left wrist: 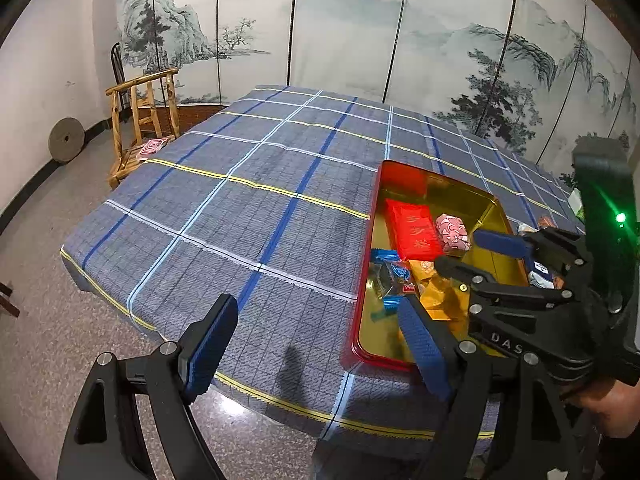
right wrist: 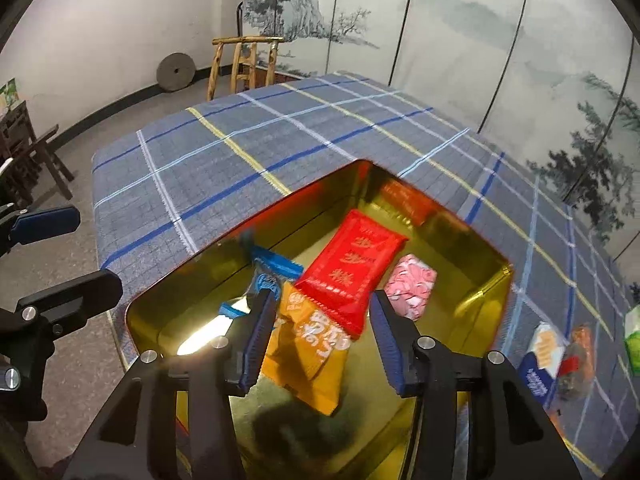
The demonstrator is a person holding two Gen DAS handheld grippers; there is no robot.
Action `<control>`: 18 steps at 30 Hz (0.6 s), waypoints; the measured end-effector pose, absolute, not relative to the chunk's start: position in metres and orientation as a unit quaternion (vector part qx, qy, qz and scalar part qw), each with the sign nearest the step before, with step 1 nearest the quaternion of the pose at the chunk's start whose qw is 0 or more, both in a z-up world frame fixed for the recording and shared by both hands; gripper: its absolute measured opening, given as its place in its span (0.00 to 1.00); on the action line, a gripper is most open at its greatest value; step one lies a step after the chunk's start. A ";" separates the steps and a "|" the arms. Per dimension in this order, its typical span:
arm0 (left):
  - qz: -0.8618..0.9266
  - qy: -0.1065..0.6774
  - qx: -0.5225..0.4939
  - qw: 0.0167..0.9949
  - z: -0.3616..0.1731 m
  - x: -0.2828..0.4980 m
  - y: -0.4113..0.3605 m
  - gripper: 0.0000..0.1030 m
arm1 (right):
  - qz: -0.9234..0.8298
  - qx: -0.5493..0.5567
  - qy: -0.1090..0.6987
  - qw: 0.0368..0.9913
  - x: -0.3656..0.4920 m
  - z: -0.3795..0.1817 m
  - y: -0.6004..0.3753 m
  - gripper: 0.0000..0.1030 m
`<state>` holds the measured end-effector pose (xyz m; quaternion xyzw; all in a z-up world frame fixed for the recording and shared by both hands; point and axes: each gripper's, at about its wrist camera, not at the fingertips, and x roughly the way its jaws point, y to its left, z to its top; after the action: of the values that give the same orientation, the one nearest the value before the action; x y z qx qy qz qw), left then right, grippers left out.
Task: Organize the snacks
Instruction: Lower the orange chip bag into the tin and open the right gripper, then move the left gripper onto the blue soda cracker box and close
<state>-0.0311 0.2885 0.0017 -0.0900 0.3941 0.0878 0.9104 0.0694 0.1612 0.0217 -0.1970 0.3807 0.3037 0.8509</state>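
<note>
Right gripper (right wrist: pixel 322 334) hung over the tin (right wrist: pixel 490 284), jaws released around the orange packet (right wrist: pixel 308 356), drop apparently done. Left gripper (left wrist: pixel 316 344) idled, jaws released, empty. Next: fetch the loose snacks (right wrist: pixel 560 356) beside the tin.

"das" on right gripper (left wrist: pixel 456 276)

Both fisheye views were evenly lit indoors, bending straight lines near dark corners. Glare shone off the gold tin (right wrist: pixel 460 240), and the orange packet (right wrist: pixel 308 356) looked motion-blurred.
</note>
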 end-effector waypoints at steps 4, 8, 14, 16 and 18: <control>0.087 0.395 -0.090 0.910 0.002 -0.032 0.289 0.77 | 0.290 -0.198 0.370 0.860 0.068 0.030 0.156 0.53; 0.088 0.396 -0.083 0.910 0.003 -0.034 0.286 0.77 | 0.277 -0.200 0.357 0.869 0.066 0.038 0.148 0.55; 0.088 0.395 -0.070 0.912 0.009 -0.034 0.273 0.77 | 0.260 -0.197 0.342 0.881 0.063 0.050 0.133 0.57; 0.087 0.396 -0.064 0.912 0.011 -0.033 0.266 0.77 | 0.253 -0.195 0.336 0.886 0.063 0.054 0.127 0.58; 0.086 0.397 -0.059 0.912 0.013 -0.031 0.261 0.78 | 0.248 -0.192 0.332 0.890 0.063 0.057 0.120 0.58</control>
<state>-0.0312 0.2613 0.0127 -0.0589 0.3969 0.0855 0.9120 0.0631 0.1199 0.0572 -0.1918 0.3324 0.2476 0.8896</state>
